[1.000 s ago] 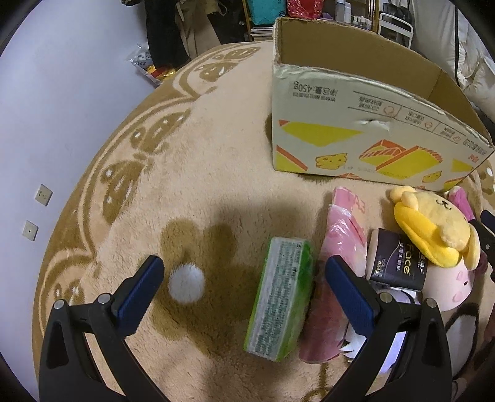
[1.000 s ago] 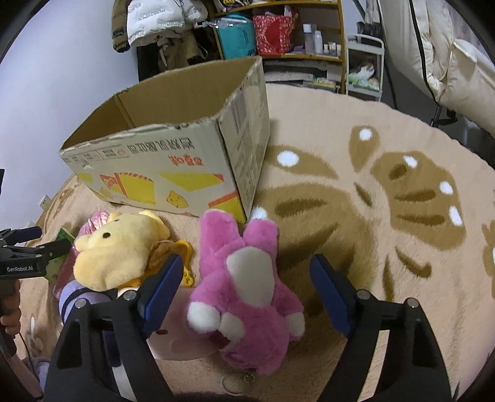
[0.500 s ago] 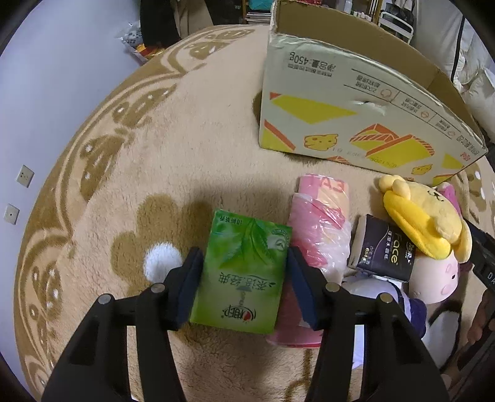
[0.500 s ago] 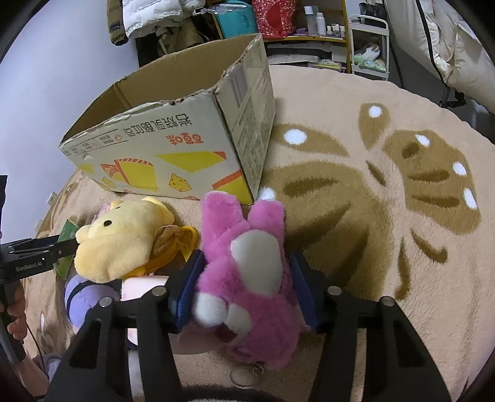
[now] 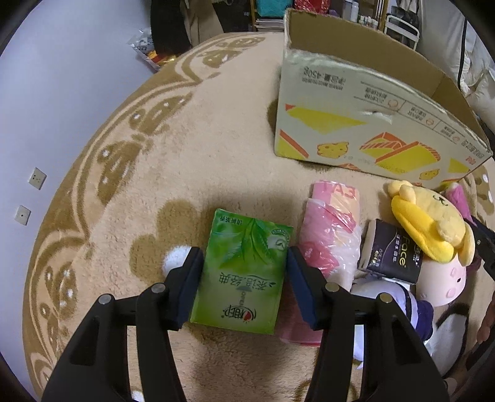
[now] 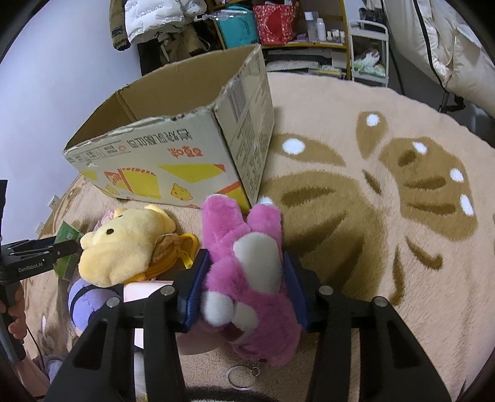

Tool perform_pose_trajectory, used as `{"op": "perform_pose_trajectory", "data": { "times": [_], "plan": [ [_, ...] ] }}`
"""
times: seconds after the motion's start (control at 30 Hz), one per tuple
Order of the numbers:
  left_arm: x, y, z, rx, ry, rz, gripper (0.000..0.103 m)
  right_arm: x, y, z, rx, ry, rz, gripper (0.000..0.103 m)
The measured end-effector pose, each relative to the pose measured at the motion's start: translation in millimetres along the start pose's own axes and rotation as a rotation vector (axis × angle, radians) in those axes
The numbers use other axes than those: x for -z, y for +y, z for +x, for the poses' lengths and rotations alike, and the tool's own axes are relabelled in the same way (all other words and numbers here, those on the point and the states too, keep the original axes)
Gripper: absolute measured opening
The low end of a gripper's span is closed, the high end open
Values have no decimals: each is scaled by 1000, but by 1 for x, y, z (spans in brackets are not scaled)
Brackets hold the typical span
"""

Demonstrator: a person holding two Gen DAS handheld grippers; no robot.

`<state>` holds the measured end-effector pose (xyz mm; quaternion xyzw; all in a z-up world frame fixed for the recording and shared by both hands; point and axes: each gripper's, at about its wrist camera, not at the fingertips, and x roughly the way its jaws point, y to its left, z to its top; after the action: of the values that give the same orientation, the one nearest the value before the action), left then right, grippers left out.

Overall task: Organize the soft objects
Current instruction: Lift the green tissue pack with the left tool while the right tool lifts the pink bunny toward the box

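Observation:
My left gripper (image 5: 244,278) is shut on a green tissue pack (image 5: 244,272), held just above the beige rug. My right gripper (image 6: 244,278) is shut on a pink plush bear (image 6: 247,272) with a white belly. An open cardboard box (image 5: 365,117) stands on the rug beyond both; it also shows in the right wrist view (image 6: 173,148). A yellow plush bear (image 6: 123,244) lies left of the pink one and shows in the left wrist view (image 5: 430,228). A pink tissue pack (image 5: 331,235) and a black tissue pack (image 5: 393,253) lie right of the green pack.
A doll with a peach face and purple-white clothes (image 5: 439,284) lies under the yellow bear. A key ring (image 6: 238,377) hangs from the pink bear. Shelves and hanging coats (image 6: 161,21) stand behind the box. A white wall (image 5: 46,92) borders the rug at left.
Both grippers went from open to shut. The left closed on the green tissue pack, which turned face up. The right closed on the pink plush bear, and both have lifted slightly.

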<state>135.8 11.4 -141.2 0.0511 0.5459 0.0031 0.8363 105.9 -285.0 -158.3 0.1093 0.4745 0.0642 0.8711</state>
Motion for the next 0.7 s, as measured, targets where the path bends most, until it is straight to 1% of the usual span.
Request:
{"op": "perform_pose_trajectory", "data": {
  "times": [0.1, 0.17, 0.27, 0.33, 0.37, 0.4, 0.47, 0.53, 0.6, 0.67, 0.7],
  "plan": [
    [0, -1, -4, -4, -17, 1, 54, 1, -1, 2, -9, 11, 9, 51],
    [0, -2, -6, -4, -25, 5, 54, 2, -3, 6, -5, 37, 17, 53],
    [1, -2, -9, -14, -41, 11, 54, 3, -1, 6, 10, 31, 15, 52],
    [1, -2, -15, -32, -67, 9, 54, 4, 2, 3, 15, 26, -7, 49],
    [1, -2, -21, -60, -97, -2, 54, 3, 2, 2, 15, 24, -8, 49],
    [0, -1, -26, -71, -120, -2, 54, 3, 2, 1, 14, 23, -6, 48],
    [-2, 1, -36, -73, -155, -9, 54, 2, 1, -5, 1, 7, 7, 48],
    [-3, 4, -45, -69, -186, -28, 54, 0, 2, -14, -17, -27, 5, 48],
    [-5, 6, -56, -61, -233, -36, 54, -2, 6, -26, -14, -68, -15, 48],
    [-7, 6, -69, -53, -295, -25, 54, -4, 12, -41, -20, -120, -34, 48],
    [-7, 5, -78, -52, -341, -19, 54, -5, 15, -48, -26, -146, -42, 48]
  ]
}}
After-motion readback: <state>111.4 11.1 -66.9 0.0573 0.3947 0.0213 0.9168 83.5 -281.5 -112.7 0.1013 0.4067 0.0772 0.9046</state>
